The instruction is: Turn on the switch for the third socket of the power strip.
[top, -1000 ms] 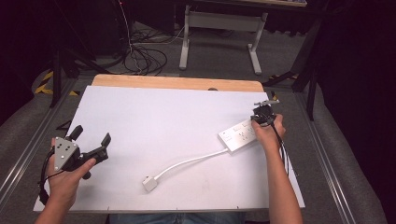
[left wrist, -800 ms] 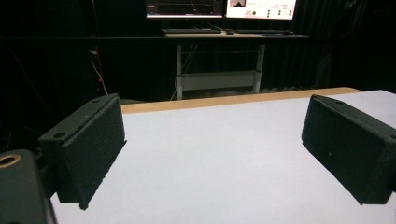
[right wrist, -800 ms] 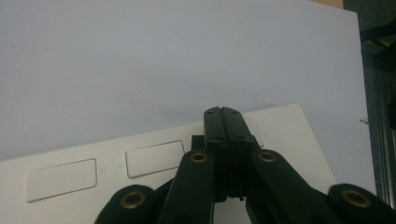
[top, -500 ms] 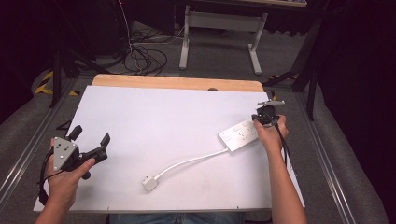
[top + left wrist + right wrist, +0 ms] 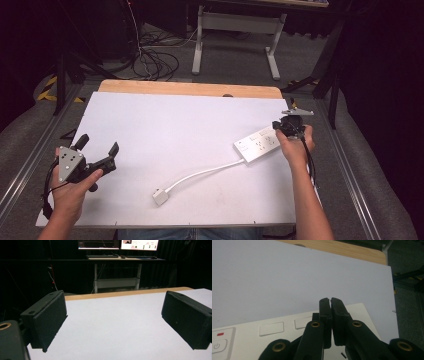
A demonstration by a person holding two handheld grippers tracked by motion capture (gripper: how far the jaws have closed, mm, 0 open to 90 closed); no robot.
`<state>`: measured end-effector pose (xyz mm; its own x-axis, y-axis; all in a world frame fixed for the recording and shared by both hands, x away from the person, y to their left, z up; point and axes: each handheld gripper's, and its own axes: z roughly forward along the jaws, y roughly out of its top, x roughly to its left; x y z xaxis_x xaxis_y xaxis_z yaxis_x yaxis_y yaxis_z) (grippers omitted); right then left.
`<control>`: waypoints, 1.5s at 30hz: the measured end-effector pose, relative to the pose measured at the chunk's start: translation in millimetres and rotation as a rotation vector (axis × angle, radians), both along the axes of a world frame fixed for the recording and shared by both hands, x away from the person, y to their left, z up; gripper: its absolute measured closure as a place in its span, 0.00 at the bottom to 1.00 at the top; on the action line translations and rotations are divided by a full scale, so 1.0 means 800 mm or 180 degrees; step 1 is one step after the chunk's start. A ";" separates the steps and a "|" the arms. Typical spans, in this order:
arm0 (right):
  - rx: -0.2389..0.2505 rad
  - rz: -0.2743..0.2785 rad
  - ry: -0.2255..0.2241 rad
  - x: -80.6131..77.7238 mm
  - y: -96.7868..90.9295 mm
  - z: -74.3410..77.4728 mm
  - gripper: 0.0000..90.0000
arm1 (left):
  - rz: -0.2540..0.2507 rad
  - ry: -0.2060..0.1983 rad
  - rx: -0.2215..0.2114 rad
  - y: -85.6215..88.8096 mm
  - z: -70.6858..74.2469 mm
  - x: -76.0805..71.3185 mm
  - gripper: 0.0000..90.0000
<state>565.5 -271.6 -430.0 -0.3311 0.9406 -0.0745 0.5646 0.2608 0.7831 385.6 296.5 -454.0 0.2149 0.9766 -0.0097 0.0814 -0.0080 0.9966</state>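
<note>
- The white rectangular plastic power strip (image 5: 259, 144) lies flat on the white-topped surface (image 5: 175, 135), toward its right side and turned at an angle to the edges.
- A white cord (image 5: 200, 174) runs from the strip's near-left end and curves toward the front of the surface, ending in a small white plug (image 5: 160, 196) that lies on its own, well apart from the strip.
- The right hand-held gripper (image 5: 290, 126) sits at the far right end of the power strip, held by the person's right hand (image 5: 296, 146).
- In the right gripper view, the right hand-held gripper (image 5: 330, 305) has its jaws pressed nearly together with a thin slit between them and nothing between the pads; they have just parted slightly.
- In that same view the strip's top face shows two blank rectangular covers and, at the left edge, a power button (image 5: 219, 345) with a small red mark above it.
- The left hand-held gripper (image 5: 97, 149) rests in the left hand (image 5: 70, 192) over the near-left part of the surface, well apart from the strip.
- Its jaws stand wide apart with nothing between them.
- A strip of bare wood (image 5: 190, 89) borders the far edge of the surface.
</note>
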 end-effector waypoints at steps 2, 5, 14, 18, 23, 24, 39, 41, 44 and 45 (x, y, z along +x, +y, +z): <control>0.0003 0.0024 -0.0012 -0.003 0.002 0.001 0.94 | -0.0003 -0.0002 0.0000 0.000 0.000 0.000 0.07; 0.0017 0.0056 -0.0026 -0.008 0.006 0.002 0.89 | -0.0003 -0.0003 -0.0001 0.000 0.000 0.000 0.07; 0.0048 0.0166 -0.0114 -0.024 0.018 0.009 0.84 | -0.0008 -0.0009 -0.0008 0.000 0.000 0.000 0.07; 0.0064 0.0213 -0.0198 -0.033 0.022 0.012 0.84 | -0.0012 -0.0006 -0.0009 0.000 0.000 0.001 0.07; 0.0071 0.0258 -0.0255 -0.042 0.027 0.014 0.81 | -0.0013 -0.0004 -0.0002 -0.001 0.001 0.001 0.07; 0.0076 0.0259 -0.0257 -0.043 0.028 0.014 0.81 | -0.0013 -0.0007 -0.0002 -0.001 0.001 0.001 0.07; 0.0099 0.0323 -0.0490 -0.068 0.034 0.010 0.73 | 0.0024 -0.0011 -0.0011 0.001 0.001 0.000 0.07; 0.0115 0.0337 -0.0519 -0.073 0.034 0.010 0.71 | 0.0022 -0.0008 -0.0008 0.001 0.000 0.000 0.07; 0.0124 0.0342 -0.0586 -0.082 0.036 0.011 0.70 | 0.0030 -0.0015 -0.0003 0.002 0.001 0.000 0.07; 0.0133 0.0356 -0.0609 -0.085 0.036 0.011 0.70 | 0.0031 -0.0017 -0.0002 0.002 0.001 -0.001 0.07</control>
